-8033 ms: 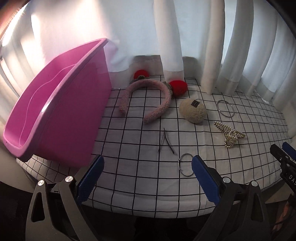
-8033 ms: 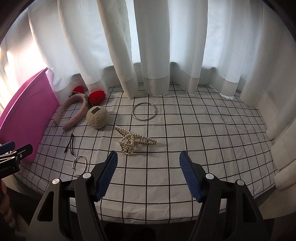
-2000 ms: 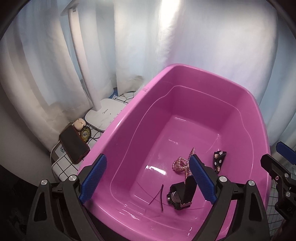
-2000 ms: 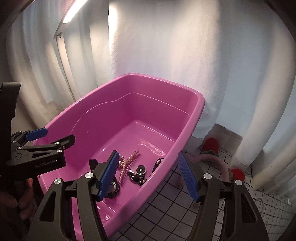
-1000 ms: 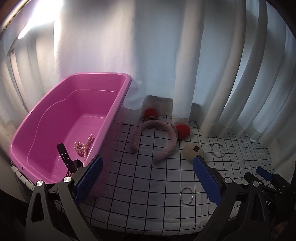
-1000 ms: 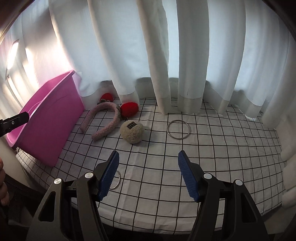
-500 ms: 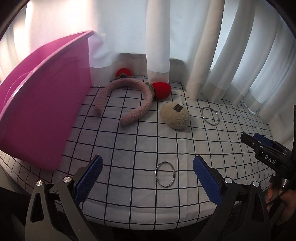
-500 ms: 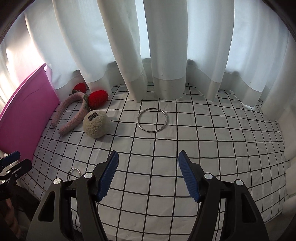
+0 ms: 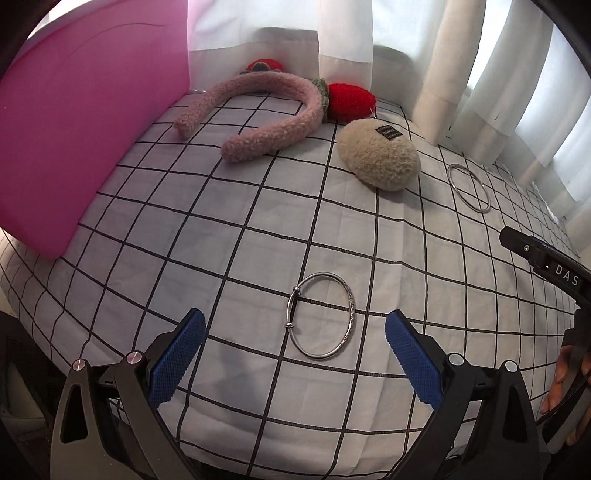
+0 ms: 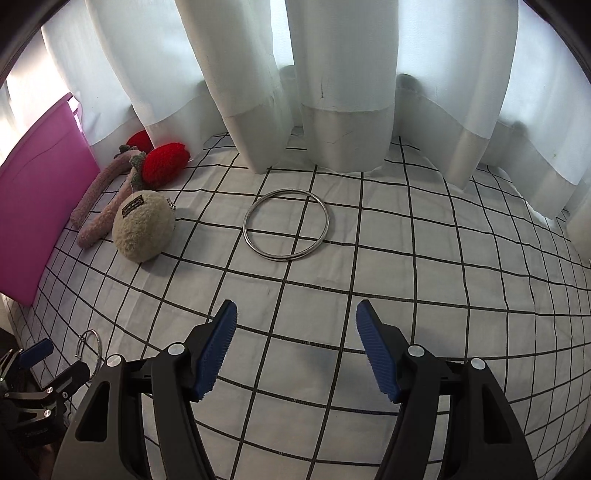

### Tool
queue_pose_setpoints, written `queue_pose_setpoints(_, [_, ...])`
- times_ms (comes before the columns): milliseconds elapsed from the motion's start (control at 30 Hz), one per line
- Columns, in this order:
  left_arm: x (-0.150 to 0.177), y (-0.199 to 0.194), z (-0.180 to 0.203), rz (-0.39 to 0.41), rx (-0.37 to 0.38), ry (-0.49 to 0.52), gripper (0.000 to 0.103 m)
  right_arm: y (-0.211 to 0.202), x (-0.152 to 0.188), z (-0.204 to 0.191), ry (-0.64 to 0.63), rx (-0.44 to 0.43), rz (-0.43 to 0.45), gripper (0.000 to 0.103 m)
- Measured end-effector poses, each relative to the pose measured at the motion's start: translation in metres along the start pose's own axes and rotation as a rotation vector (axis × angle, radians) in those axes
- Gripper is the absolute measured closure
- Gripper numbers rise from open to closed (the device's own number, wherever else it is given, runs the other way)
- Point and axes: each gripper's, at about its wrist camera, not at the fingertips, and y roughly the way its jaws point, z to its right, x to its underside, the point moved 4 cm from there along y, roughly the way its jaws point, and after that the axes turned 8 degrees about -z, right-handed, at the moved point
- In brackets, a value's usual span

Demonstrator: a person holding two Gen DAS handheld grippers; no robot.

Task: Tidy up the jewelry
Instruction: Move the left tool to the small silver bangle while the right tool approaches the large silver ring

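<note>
**Two open grippers hover over the bangles on the checked cloth**

Both tongs are spread wide and grasp nothing.

Left wrist view: the left gripper [image 9: 293, 345] has its blue ribbed pads [image 9: 177, 360] far apart, low over the white cloth with a black grid [image 9: 207, 236]. A thin silver bangle with a small clasp [image 9: 320, 315] lies flat on the cloth just ahead of the fingertips, roughly centred in the gap, touched by neither pad. Farther back lie a fuzzy pink headband with red knitted strawberries [image 9: 266, 110] and, just right of it, a beige fleecy round pouch with a small black label [image 9: 380, 155]. A larger plain silver ring bangle [image 9: 468, 187] lies to the right of the pouch, apart from it. The outer wall of a pink plastic tub [image 9: 81, 122] fills the left side, standing on the cloth beside the headband. At the right edge, part of the right gripper's black body shows, with fingers of the person's hand [image 9: 565, 384] below it. White curtains [image 9: 343, 33] hang behind.

Right wrist view: the right gripper [image 10: 296, 345] is likewise spread, its pads clear of everything. The larger ring bangle [image 10: 286, 224] lies ahead, well apart from the fingertips, with bare cloth between. The pouch [image 10: 143, 225], headband [image 10: 99, 201] and tub [image 10: 37, 206] sit to the left. The clasped bangle [image 10: 90, 345] lies at lower left, just in front of the left gripper's tips.
</note>
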Motion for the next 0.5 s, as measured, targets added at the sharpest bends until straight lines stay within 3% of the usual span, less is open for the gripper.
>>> queue_pose_setpoints(200, [0.003, 0.013, -0.003, 0.004, -0.043, -0.092, 0.007, 0.013, -0.011, 0.006, -0.025, 0.007, 0.008, 0.039])
queue_pose_setpoints(500, [0.003, 0.016, 0.006, 0.045, -0.121, -0.127, 0.005, 0.03, -0.024, 0.007, -0.062, 0.019, 0.0, 0.039])
